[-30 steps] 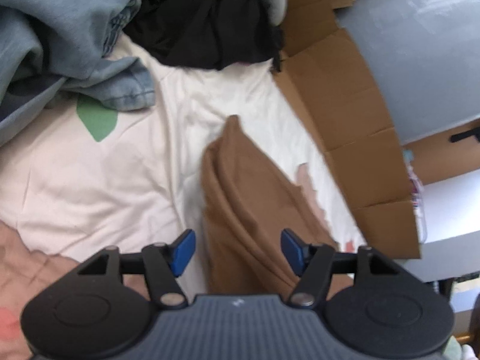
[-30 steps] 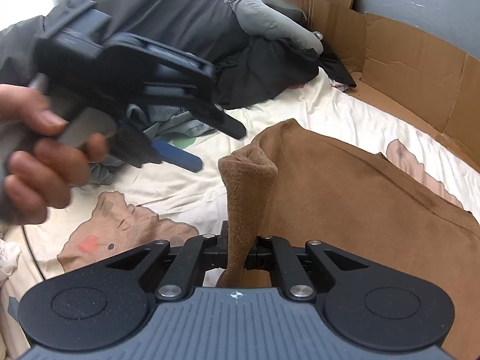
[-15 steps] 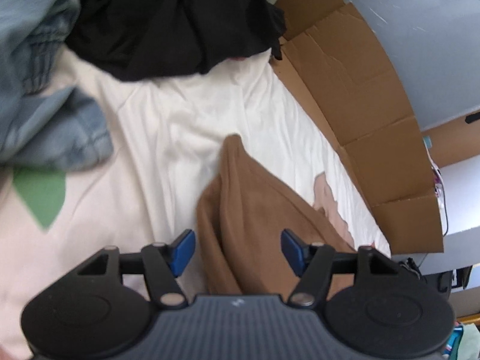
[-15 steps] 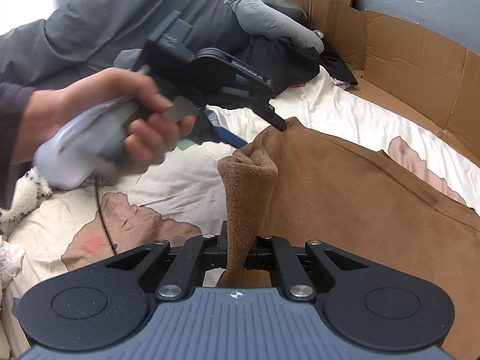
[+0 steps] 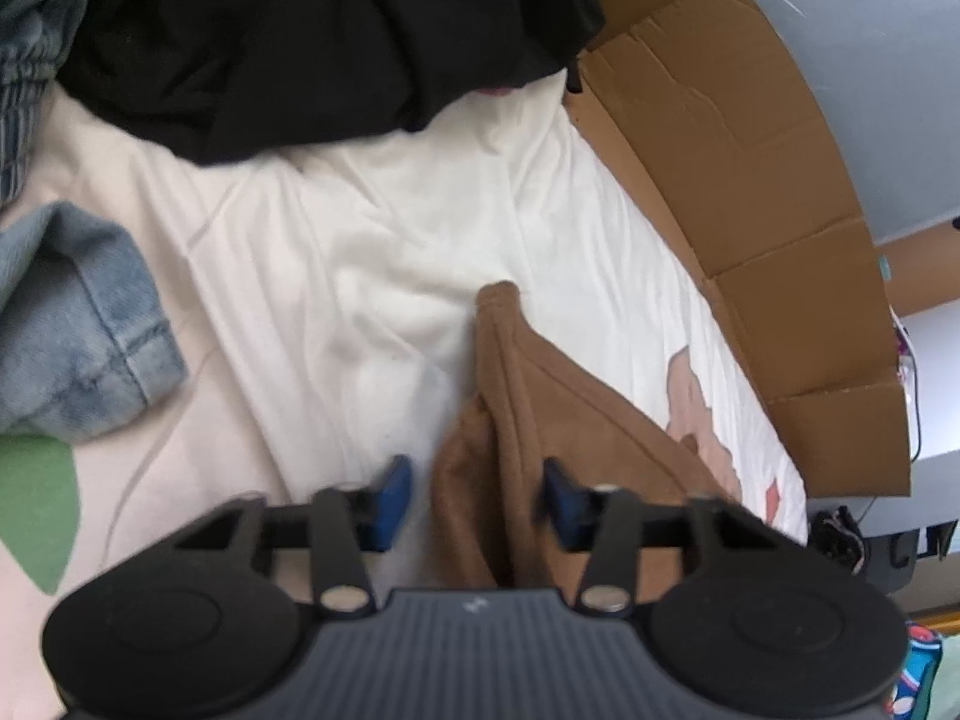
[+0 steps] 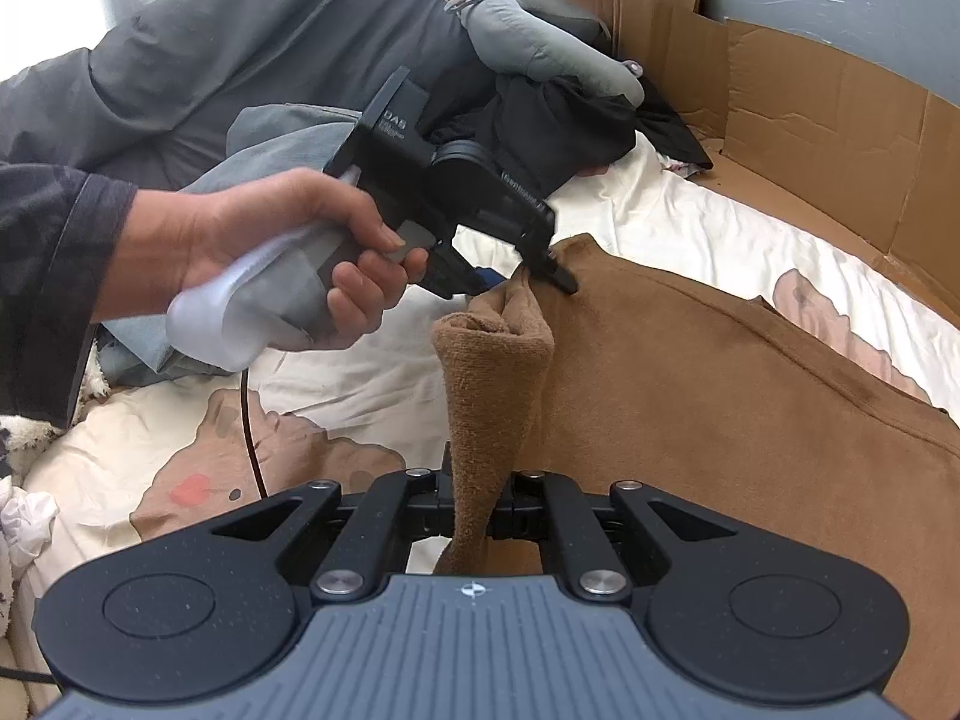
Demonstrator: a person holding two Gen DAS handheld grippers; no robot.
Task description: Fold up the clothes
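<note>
A brown garment (image 6: 720,420) lies spread on the bed (image 5: 390,252), on a white sheet, beside a cardboard wall (image 5: 750,180). The right gripper (image 6: 474,504) has its jaws clamped on a bunched fold of the brown cloth, which stands up from between them. The left gripper (image 5: 474,498), held in a hand (image 6: 270,264), straddles a raised ridge of the same garment; its jaws are closing, the blue pads (image 5: 393,495) not yet pressing the cloth. A black garment (image 5: 312,42) and jeans (image 5: 78,324) lie farther up the bed.

White sheet (image 5: 372,276) lies bare ahead. A black garment (image 5: 312,42) blocks beyond it. Cardboard (image 5: 750,192) walls the right; denim (image 5: 78,348) crowds the left.
</note>
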